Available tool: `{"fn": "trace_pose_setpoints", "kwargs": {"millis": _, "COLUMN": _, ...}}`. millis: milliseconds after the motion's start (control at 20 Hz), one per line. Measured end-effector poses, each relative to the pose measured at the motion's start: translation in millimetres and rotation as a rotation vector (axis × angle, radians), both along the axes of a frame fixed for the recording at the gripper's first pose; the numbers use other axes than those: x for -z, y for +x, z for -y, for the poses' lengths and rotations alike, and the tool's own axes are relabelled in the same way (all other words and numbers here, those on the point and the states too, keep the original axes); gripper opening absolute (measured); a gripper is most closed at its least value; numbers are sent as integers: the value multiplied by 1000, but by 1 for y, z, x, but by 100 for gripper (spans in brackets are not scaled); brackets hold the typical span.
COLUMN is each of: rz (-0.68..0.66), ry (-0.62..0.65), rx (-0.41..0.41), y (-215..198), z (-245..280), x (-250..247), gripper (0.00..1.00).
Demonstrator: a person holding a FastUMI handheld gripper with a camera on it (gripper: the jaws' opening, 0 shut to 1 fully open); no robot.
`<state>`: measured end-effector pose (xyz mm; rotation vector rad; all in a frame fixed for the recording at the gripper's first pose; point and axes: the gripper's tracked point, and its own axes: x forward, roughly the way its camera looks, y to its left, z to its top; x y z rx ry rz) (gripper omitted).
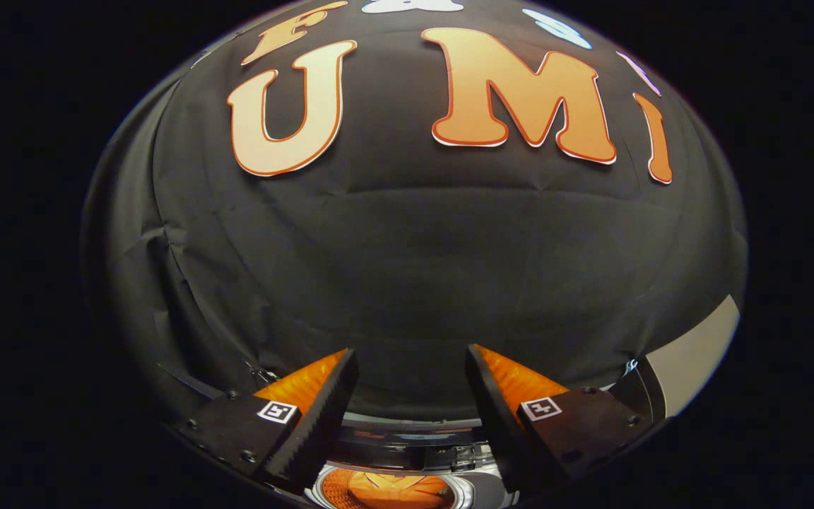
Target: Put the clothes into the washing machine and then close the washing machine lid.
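The gripper (412,360) hangs with its fingers spread wide, nothing between them, facing the booth's black cloth wall (407,268). Below and between the fingers sits the washing machine (407,452), its round drum opening (389,489) glowing orange.

booth wall (407,268): matt black cloth, creased
washing machine (407,452): glossy rim, smooth hard plastic look
gripper (412,367): held apart; fingers (322,417) matt with ridged, toothed inner faces

Pretty dim booth: wrinkled black cloth wall (407,268) all across the back, with a pale grey panel (697,353) at its right edge.
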<state>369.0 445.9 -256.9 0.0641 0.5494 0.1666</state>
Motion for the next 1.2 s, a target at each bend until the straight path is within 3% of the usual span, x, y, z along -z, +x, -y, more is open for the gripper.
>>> {"fn": "trace_pose_setpoints", "kwargs": {"millis": 450, "rz": -18, "ry": -5, "rx": -14, "y": -29, "z": 3, "x": -1, "gripper": 99}}
{"fn": "trace_pose_setpoints", "kwargs": {"millis": 1200, "rz": 68, "ry": 2, "rx": -21, "y": -103, "z": 11, "x": 1, "gripper": 99}}
